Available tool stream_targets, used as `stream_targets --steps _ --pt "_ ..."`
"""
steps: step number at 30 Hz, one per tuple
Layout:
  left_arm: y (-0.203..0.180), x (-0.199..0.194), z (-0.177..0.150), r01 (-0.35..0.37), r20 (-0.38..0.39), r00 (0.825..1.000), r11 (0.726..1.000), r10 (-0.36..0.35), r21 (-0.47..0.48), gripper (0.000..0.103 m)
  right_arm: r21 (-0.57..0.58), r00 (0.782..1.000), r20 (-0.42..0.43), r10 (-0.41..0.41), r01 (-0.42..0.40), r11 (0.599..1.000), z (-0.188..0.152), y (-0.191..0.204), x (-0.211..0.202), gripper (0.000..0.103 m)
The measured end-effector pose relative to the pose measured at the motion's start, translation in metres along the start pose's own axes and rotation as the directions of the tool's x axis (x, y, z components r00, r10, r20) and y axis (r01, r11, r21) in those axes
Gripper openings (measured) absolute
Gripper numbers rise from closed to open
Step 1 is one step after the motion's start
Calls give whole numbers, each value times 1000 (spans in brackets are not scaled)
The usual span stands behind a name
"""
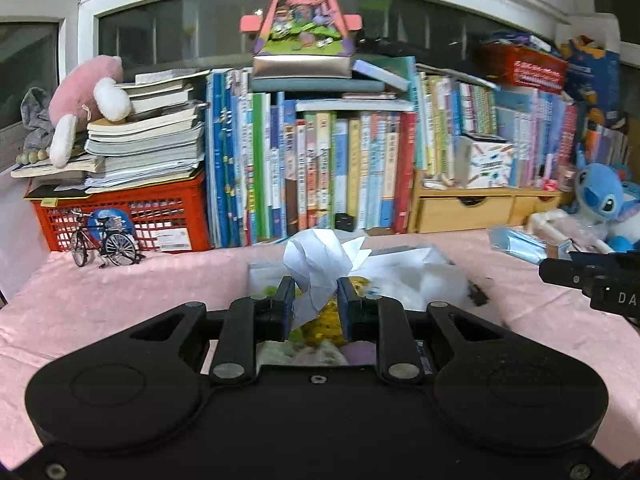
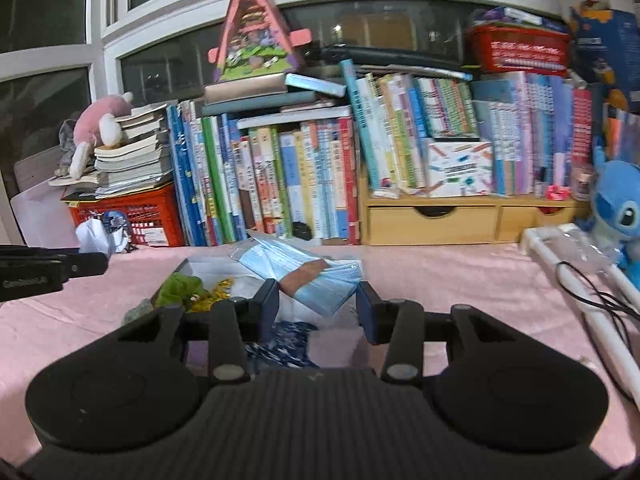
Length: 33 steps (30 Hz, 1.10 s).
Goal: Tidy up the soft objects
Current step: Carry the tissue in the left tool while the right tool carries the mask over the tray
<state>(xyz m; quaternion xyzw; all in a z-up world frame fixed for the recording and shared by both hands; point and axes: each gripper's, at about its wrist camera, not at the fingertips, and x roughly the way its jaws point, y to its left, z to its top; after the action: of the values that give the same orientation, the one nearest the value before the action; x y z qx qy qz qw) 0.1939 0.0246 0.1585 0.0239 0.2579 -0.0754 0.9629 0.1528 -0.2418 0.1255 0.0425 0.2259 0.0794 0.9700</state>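
My left gripper (image 1: 316,304) is shut on a crumpled white tissue (image 1: 316,268) and holds it above an open box (image 1: 256,276) on the pink tablecloth. Green, yellow and white soft items lie in that box. My right gripper (image 2: 318,304) is shut on a clear pack of blue face masks (image 2: 304,276), raised over the same box (image 2: 188,265). In the left wrist view the right gripper (image 1: 560,270) shows at the right edge with the mask pack (image 1: 520,246) at its tip. In the right wrist view the left gripper (image 2: 100,262) and the tissue (image 2: 94,234) are at the left.
Rows of books (image 1: 320,168) line the back, beside a red crate (image 1: 120,216) under stacked books, with a toy bicycle (image 1: 104,244) in front. A pink plush (image 1: 88,96) lies at the left. At the right are a blue plush (image 2: 616,208), wooden drawers (image 2: 432,220) and a white frame with a black cable (image 2: 576,280).
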Motion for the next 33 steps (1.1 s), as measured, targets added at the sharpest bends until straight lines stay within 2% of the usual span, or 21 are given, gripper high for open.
stream_targets --steps 3,12,17,23,29,33 --pt "10 11 6 -5 -20 1000 1000 5 -4 21 8 999 -33 18 -17 1000 9 6 16 47" --pt "40 72 35 59 -157 985 993 -75 -104 21 2 992 -126 15 -15 1000 36 25 67 47" --pt "32 97 41 67 -184 980 997 -73 -37 21 -8 981 -194 -23 22 1000 45 33 101 47" --pt "25 136 47 67 -250 965 997 -75 -41 21 22 958 -280 -59 68 997 46 32 143 47" --pt "21 188 46 59 -363 929 997 -72 -47 21 41 941 -327 -90 109 993 46 32 175 47" --pt "22 208 40 55 -390 916 994 -88 -94 21 66 935 -346 -83 113 991 47 30 191 47"
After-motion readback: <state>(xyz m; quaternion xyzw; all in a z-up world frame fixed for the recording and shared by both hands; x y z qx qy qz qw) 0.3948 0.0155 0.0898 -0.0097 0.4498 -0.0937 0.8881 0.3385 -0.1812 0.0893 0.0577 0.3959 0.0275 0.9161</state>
